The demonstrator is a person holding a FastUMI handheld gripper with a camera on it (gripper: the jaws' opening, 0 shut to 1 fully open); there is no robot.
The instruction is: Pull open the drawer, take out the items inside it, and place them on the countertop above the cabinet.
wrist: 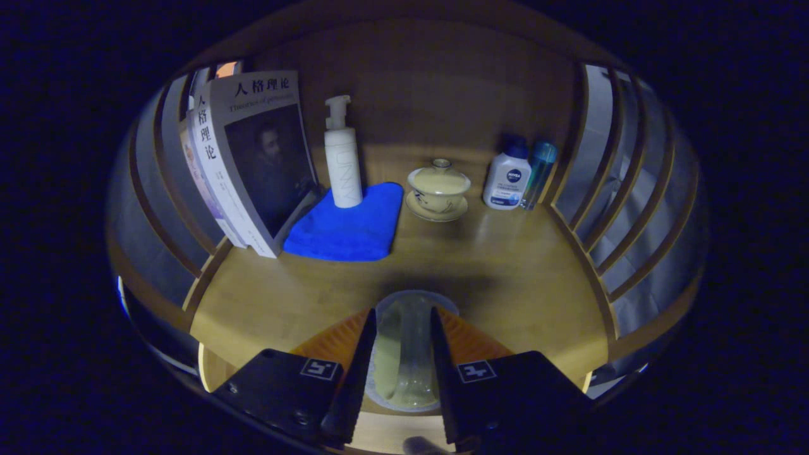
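- We find the hand-held gripper (402, 373) narrowed on a clear, lidded container (404, 354), one finger against each side; it looks held, low over the near edge of the counter (505, 278).
- We judge the container light and stiff but smooth-walled, so liable to slip; the grip across its middle seems the sensible place, and a gentle set-down is advised.
- What the container holds we cannot tell; the contents look pale and blurred.
- Beyond the fingers and to their left stand leaning books (253, 164), a folded blue cloth (347, 224) and a white pump bottle (342, 158) resting on that cloth.
- Straight ahead, well apart, sits a lidded tea bowl on a saucer (438, 189), which we rate fragile.
- Ahead to the right stand a white bottle (507, 177) and a slim blue bottle (538, 172), just beside each other.
- The counter is bare wood just ahead, with slatted sides; lighting is dim.
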